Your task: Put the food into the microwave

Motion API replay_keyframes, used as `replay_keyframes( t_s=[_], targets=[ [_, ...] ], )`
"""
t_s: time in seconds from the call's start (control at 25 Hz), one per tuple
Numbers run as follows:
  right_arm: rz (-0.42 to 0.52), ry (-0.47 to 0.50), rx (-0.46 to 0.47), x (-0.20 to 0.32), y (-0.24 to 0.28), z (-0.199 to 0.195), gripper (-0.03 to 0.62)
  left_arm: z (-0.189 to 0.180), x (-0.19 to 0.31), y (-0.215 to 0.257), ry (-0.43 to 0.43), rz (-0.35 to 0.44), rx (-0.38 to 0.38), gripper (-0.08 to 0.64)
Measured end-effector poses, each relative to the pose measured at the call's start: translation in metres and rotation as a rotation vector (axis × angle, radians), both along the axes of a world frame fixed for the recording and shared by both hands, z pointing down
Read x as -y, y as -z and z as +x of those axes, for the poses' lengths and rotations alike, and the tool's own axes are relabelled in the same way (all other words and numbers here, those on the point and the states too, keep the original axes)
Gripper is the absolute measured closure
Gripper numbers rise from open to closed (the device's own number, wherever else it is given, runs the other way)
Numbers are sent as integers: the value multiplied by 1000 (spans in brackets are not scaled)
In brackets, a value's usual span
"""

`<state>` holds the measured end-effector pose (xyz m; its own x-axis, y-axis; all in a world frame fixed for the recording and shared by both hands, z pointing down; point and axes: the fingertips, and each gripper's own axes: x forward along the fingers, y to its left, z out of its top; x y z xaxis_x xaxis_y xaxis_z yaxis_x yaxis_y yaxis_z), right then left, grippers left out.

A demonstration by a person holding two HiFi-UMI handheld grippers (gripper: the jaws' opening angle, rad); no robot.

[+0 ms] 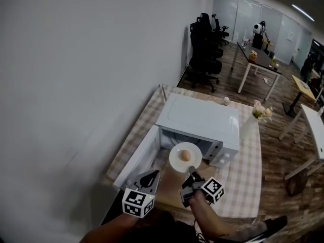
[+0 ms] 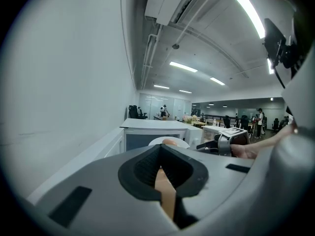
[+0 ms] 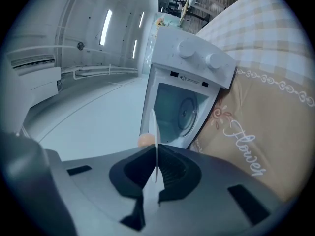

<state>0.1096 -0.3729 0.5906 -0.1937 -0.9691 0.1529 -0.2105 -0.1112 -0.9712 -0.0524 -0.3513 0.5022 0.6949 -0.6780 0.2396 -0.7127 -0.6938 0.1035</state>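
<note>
The food [image 1: 186, 156] is a small, round, tan-orange lump (what kind, I cannot tell) lying on a white plate [image 1: 176, 164]. The right gripper [image 1: 192, 172] has its jaws clamped on the plate's rim and holds it just before the open microwave [image 1: 202, 118] on the tabletop [image 1: 248, 171]. The left gripper [image 1: 150, 178] has its jaws together and empty, beside the swung-out door [image 1: 135, 160].

Cursive "Flower" on the tablecloth's [image 3: 275, 132] beige border beside the microwave [image 3: 187, 82].

A vase of flowers [image 1: 249, 127] stands on the checked tablecloth [image 1: 248, 176] — black office chairs [image 1: 205, 59] beyond.
</note>
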Motion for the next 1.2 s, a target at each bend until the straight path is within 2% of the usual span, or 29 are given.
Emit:
replay_keyframes(
  t_s=[0.24, 0.4, 0.56, 0.76, 1.2],
  targets=[
    [-44, -5, -14, 25, -25, 8, 574, 12, 13, -15, -28, -42, -15, 552],
    [-56, -27, -12, 41, -38, 18, 573, 14, 25, -23, -2, -44, 9, 552],
    [-92, -47, -24, 53, -51, 24, 574, 19, 36, -31, 0, -86, 7, 552],
    [-88, -68, -3, 73, -63, 32, 574, 26, 49, -41, 5, -96, 26, 552],
    [-138, -72, 0, 113, -92, 48, 574, 34, 65, -63, 16, -148, 53, 552]
  ],
)
